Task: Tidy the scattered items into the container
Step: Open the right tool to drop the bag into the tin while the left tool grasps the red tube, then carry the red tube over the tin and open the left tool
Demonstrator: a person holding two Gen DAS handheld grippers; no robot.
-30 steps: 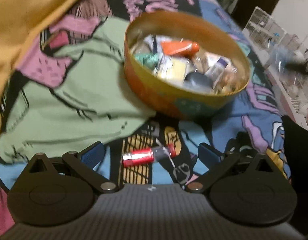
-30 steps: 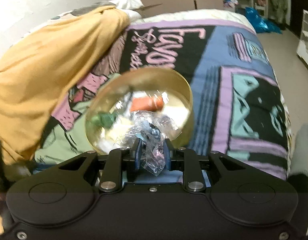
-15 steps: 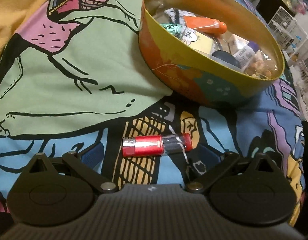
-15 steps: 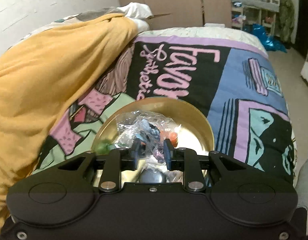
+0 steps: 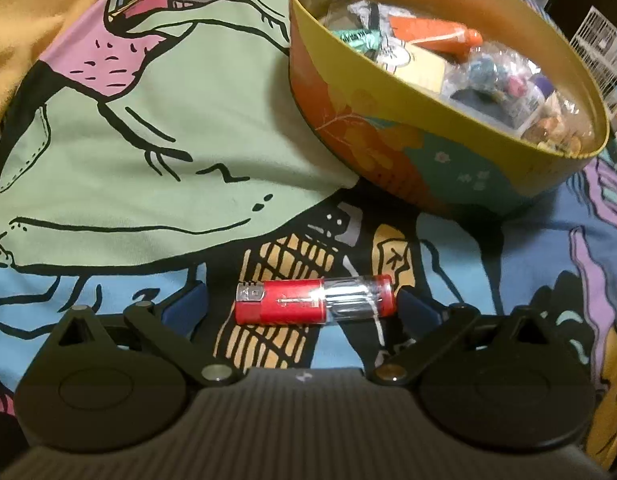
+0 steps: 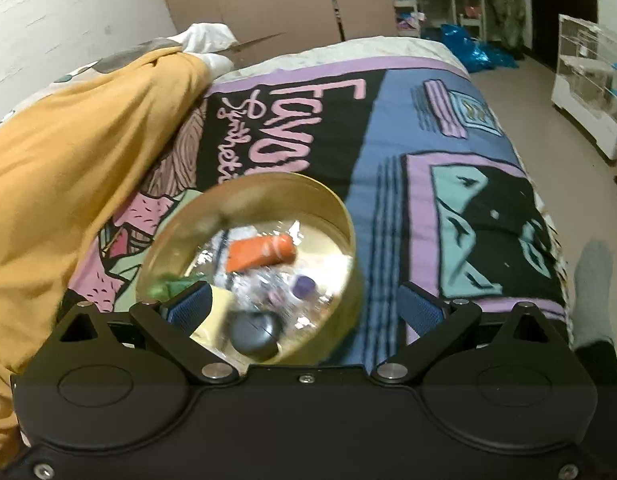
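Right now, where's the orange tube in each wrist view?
Left wrist: orange tube upper right, lying at the far side inside the round tin.
Right wrist: orange tube centre, slightly left, inside the tin, just above the open fingers.
Shared landmark: the yellow blanket, at the left in both.

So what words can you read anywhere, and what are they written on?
"Favo": big pink letters on the blanket, cut off by the round tin.
Pink cursive line beside it on the blanket: too warped to read for sure.
Red and clear tube: its tiny print is too small to read.
Nothing else readable.
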